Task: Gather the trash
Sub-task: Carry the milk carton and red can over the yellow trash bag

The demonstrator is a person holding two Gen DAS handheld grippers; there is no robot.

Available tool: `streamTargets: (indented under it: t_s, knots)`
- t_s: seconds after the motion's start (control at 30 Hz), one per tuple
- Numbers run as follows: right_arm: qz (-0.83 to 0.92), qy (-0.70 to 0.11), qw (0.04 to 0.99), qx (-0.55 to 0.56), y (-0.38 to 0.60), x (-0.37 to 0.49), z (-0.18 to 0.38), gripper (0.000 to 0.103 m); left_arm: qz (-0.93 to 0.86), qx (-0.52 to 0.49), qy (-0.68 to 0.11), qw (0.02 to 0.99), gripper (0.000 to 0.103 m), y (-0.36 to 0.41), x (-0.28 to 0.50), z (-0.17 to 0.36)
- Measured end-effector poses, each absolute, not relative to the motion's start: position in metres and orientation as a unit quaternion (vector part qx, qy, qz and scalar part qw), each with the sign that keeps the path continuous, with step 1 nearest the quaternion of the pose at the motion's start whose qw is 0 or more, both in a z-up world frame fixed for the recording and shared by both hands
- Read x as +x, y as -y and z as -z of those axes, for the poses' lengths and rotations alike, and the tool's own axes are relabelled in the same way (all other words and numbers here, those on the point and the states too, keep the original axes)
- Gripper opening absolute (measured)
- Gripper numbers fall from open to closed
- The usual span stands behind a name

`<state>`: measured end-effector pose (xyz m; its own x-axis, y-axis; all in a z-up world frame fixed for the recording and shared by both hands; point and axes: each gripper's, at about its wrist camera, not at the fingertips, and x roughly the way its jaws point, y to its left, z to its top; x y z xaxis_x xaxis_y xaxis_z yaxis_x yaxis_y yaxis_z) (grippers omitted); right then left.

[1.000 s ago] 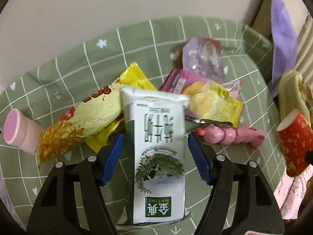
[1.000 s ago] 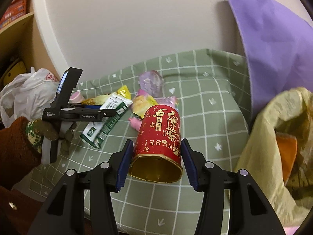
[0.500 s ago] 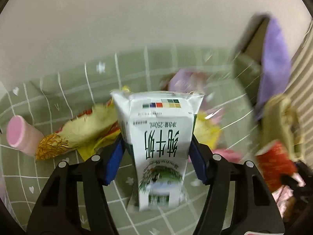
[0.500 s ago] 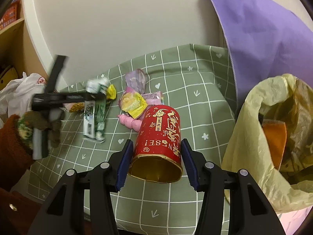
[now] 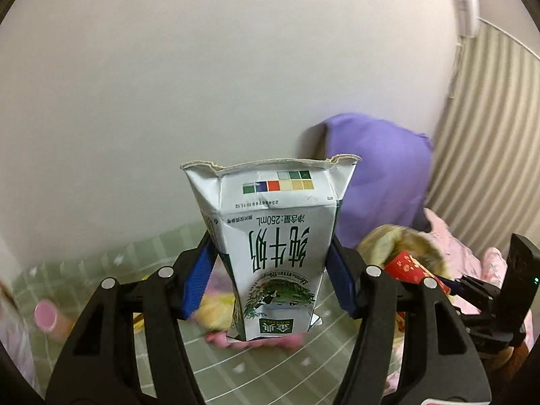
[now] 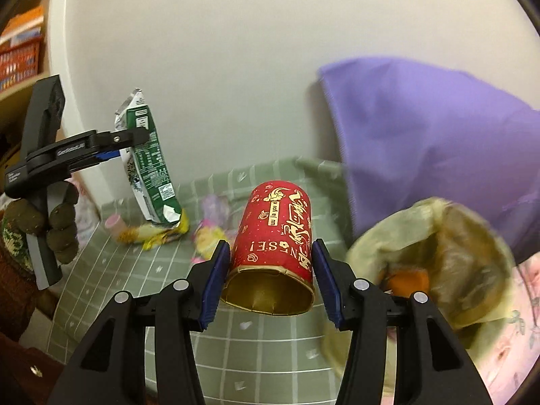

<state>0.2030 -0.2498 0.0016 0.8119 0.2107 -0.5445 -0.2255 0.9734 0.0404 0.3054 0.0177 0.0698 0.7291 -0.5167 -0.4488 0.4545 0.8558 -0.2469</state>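
With the left claw (image 5: 275, 278) clamped on the raised milk carton (image 5: 275, 253) and the right claw (image 6: 270, 278) pinching the red cup (image 6: 275, 246) above the surface, both look mid-carry, probably needing release over the yellow bag (image 6: 435, 263).

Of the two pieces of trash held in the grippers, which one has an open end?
The red paper cup in the right gripper: its gold-lined mouth gapes toward the camera. The milk carton in the left gripper is crimped flat on top.
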Motion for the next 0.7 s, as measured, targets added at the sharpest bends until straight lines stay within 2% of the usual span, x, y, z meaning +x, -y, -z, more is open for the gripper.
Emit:
streamTargets:
  t_s: [0.4,0.7]
  knots:
    - [0.028,-0.231,0.973,0.001,0.355,0.163,-0.055,0.048,0.412,-0.067,-0.231,0.879,0.058,0.095,0.313,-0.099]
    - [0.047,-0.264,0.963,0.025,0.404,0.179,-0.037,0.048,0.512,-0.039,-0.273,0.813,0.058,0.205,0.33,-0.078]
